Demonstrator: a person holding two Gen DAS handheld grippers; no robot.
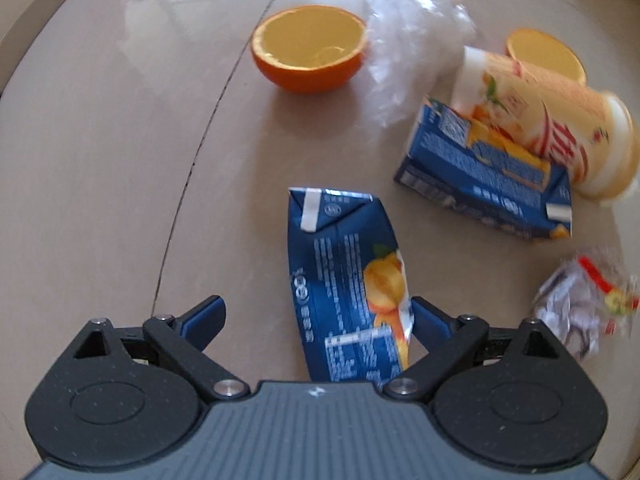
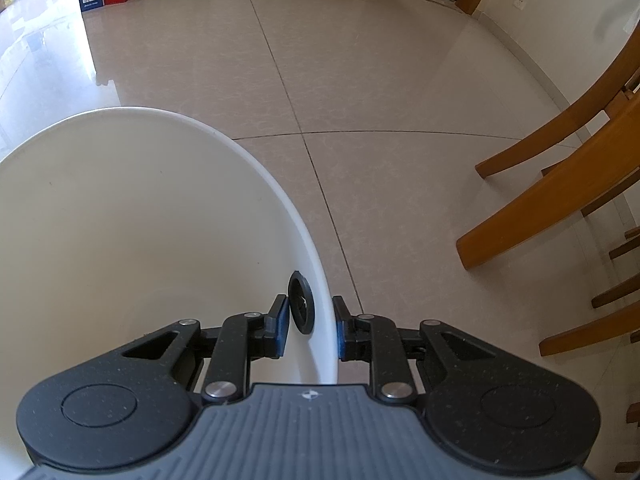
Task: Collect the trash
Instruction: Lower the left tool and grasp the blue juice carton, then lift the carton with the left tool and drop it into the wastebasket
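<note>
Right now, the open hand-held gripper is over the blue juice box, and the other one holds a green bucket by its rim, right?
Almost. The bucket is white, not green; the right wrist view shows the right hand-held gripper gripping its rim. The juice box part is right.

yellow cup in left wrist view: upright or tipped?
Tipped. The yellow cup lies on its side, leaning across a flattened blue carton on the floor.

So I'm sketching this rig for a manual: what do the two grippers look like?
Both match: the left gripper and right gripper have speckled black round-lobed housings, black link arms with silver pins, blue finger pads and a ribbed grey centre plate. No cables or sleeves show.
</note>
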